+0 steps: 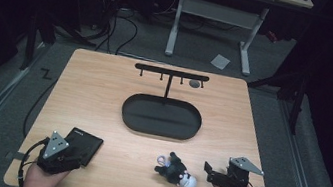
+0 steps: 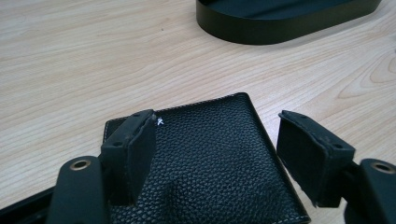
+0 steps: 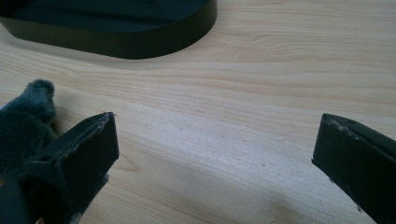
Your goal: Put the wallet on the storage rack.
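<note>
A black leather wallet point(image 1: 83, 142) lies flat near the table's front left corner. My left gripper point(image 1: 63, 152) hovers over its near end. In the left gripper view that gripper point(image 2: 217, 126) is open: its jaws straddle the wallet point(image 2: 210, 172) without pressing on it. A small dark plush toy with a white end point(image 1: 177, 172) lies at the front, right of centre. My right gripper point(image 1: 224, 176) rests just to the right of it, apart from it. Seen in the right gripper view, this gripper point(image 3: 215, 126) is wide open over bare wood, with the plush toy point(image 3: 28, 121) beside its left jaw.
A black oval base point(image 1: 126, 112) sits mid-table and carries a thin post and a hook bar point(image 1: 172, 72). A small dark object point(image 1: 195, 84) hangs from the bar. The base's rim point(image 2: 280, 23) point(image 3: 116, 44) lies ahead of both grippers. Table edges run close behind both hands.
</note>
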A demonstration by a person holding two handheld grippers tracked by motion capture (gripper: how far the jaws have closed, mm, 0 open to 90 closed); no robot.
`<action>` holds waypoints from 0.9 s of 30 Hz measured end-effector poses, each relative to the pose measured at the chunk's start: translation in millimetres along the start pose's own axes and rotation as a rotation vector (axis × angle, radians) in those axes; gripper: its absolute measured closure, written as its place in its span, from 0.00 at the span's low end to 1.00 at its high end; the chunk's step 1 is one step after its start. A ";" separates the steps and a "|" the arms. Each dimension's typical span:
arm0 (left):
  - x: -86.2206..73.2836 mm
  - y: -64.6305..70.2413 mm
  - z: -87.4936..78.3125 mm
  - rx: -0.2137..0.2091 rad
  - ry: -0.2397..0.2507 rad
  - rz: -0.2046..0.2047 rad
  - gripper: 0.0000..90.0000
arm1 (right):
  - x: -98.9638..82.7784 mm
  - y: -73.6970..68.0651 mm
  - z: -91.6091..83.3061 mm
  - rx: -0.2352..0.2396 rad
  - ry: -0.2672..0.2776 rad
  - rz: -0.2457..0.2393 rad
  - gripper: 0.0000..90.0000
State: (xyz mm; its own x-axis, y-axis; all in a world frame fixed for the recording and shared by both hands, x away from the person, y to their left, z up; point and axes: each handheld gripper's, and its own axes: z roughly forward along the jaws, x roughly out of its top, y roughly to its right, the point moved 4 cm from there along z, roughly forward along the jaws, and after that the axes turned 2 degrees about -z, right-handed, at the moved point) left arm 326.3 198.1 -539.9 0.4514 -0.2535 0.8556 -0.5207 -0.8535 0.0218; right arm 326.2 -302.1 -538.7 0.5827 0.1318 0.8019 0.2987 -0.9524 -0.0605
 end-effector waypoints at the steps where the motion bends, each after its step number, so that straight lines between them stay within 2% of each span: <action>1: 0.0 0.4 0.1 -0.001 -0.002 0.002 0.32 | -0.1 -0.2 -0.2 0.002 0.003 0.005 0.01; 9: 0.2 3.6 1.2 -0.011 -0.013 0.014 0.33 | -1.6 -0.3 -1.4 0.016 0.009 0.014 0.04; 20: 0.5 7.4 2.8 -0.020 -0.020 0.027 0.33 | -4.3 -3.1 0.3 0.020 0.010 -0.011 0.11; 27: 1.6 14.5 4.3 -0.037 -0.027 0.045 0.34 | -4.8 -5.3 0.9 0.018 0.008 -0.027 0.14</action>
State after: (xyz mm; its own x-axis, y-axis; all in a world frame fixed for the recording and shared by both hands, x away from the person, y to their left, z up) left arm 322.7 183.4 -540.5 0.4462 -0.3038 0.8418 -0.5674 -0.8234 0.0036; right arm 322.4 -297.4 -542.8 0.5686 0.1552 0.8078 0.3278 -0.9435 -0.0494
